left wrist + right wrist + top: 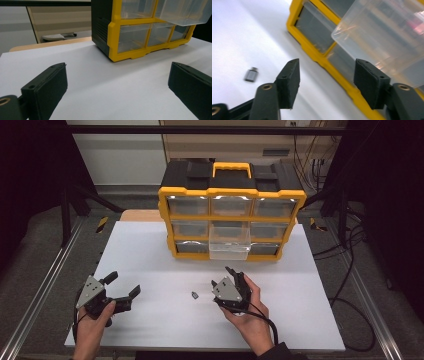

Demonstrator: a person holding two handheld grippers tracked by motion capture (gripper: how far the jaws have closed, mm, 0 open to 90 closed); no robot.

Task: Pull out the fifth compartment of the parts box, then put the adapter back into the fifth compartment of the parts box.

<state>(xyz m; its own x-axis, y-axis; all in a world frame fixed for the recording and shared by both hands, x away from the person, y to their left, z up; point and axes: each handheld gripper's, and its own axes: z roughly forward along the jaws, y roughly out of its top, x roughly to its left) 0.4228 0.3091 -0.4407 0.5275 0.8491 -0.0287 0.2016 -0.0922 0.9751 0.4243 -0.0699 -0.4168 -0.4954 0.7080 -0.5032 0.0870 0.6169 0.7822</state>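
a lab-like recording bench: white tabletop [150,250], aluminium frame rails [37,290], loose cables [345,265], yellow parts organiser [231,210]

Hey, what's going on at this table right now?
A person holds a hand-held gripper in each hand over a white table. The right hand-held gripper is open and empty, near a small grey adapter lying loose on the table. Behind it stands a yellow and black drawer organizer with one clear drawer pulled out in the middle column. The left hand-held gripper is open too, off to the side, holding nothing.
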